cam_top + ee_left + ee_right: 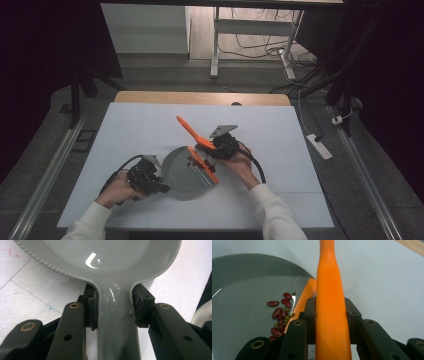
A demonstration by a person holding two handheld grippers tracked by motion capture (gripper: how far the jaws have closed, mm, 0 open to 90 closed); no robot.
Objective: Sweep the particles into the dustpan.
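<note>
Left hand-held gripper (113, 312) clamping grey dustpan (105, 255) handle, right hand-held gripper (331, 315) gripping orange brush (329, 297) (beans (280, 315) inside)

On the white table (150, 130), the left gripper (159, 187) holds a grey dustpan (181, 175); the right gripper (214, 150) grips an orange plastic brush (192, 134) at its edge.

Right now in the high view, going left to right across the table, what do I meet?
Left gripper shut on the dustpan's handle → grey dustpan → beans by the orange brush head → right gripper shut on the brush handle.
</note>
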